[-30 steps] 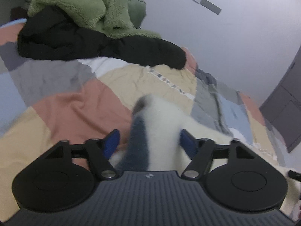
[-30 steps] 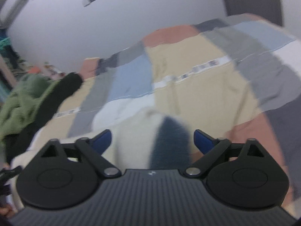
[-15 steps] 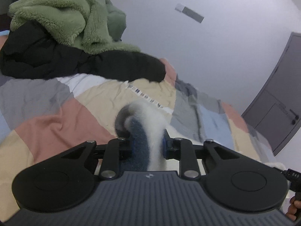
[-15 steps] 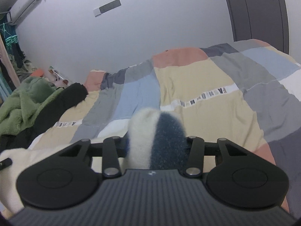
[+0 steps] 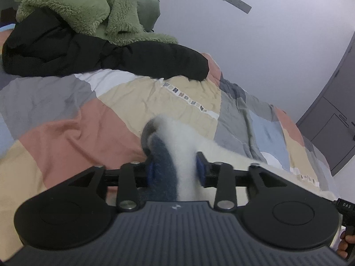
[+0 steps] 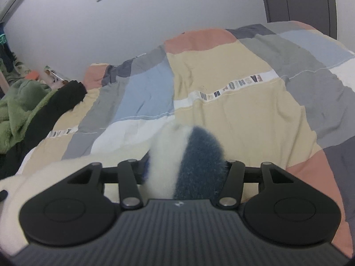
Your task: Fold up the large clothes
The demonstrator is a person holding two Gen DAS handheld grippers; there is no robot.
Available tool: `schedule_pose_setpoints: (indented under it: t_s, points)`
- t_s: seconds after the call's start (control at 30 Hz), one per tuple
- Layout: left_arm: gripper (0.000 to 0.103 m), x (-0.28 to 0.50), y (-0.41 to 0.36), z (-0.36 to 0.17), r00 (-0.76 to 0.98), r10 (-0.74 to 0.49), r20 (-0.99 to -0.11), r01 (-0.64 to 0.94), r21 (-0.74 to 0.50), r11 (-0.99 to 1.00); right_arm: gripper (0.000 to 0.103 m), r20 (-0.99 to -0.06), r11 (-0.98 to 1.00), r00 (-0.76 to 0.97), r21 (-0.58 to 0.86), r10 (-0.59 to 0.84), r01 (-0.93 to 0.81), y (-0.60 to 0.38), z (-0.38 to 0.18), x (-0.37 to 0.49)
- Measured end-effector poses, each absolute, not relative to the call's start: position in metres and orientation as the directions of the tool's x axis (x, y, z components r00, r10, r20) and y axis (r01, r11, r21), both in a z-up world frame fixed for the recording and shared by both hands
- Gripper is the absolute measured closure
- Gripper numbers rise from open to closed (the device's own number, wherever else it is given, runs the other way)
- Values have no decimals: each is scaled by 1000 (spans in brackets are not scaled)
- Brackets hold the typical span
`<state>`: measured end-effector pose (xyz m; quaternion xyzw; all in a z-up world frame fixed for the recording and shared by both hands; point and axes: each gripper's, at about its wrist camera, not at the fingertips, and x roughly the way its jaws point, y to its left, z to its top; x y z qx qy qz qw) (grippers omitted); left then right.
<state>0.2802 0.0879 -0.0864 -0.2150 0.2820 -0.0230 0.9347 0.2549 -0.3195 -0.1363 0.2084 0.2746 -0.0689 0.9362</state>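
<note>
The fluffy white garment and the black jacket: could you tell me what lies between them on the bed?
Only bare patchwork quilt; in the left wrist view nothing sits between the white garment and the black jacket.

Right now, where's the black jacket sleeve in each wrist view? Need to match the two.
Left wrist: the black jacket sleeve runs across the upper middle, under the green fleece, its cuff end pointing right.
Right wrist: it lies at the left edge, cuff end toward centre, beside the green fleece.
Shared landmark: the white lettered strip on the patchwork duvet.
</note>
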Motion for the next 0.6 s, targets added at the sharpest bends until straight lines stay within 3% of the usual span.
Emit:
schedule_pose_setpoints:
  t_s: [0.03, 0.1, 0.2, 0.3, 0.37, 0.6]
  points:
    - [46, 277, 88, -85, 841, -163, -515, -81, -419, 905, 47, -542, 901, 840, 357, -15, 246, -320, -135, 253]
    - [41, 268, 89, -79, 852, -164, -498, -77, -429, 900, 42, -540, 905, 841, 341, -33, 254, -318, -132, 250]
    - [34, 251, 90, -68, 868, -173, -465, -63, -449, 891, 23, -528, 914, 846, 301, -78, 272, -313, -124, 242]
    - [31, 229, 87, -59, 878, -200, -436, -30, -466, 884, 22, -476, 909, 876, 328, -76, 257, -310, -112, 225]
    - [22, 216, 81, -55, 872, -237, -428, 0, -484, 875, 22, -438, 901, 896, 354, -78, 252, -306, -103, 209]
    - [20, 169, 56, -48, 835, -412, -366, 127, -599, 790, 22, -297, 947, 955, 312, 20, 77, -258, -81, 166]
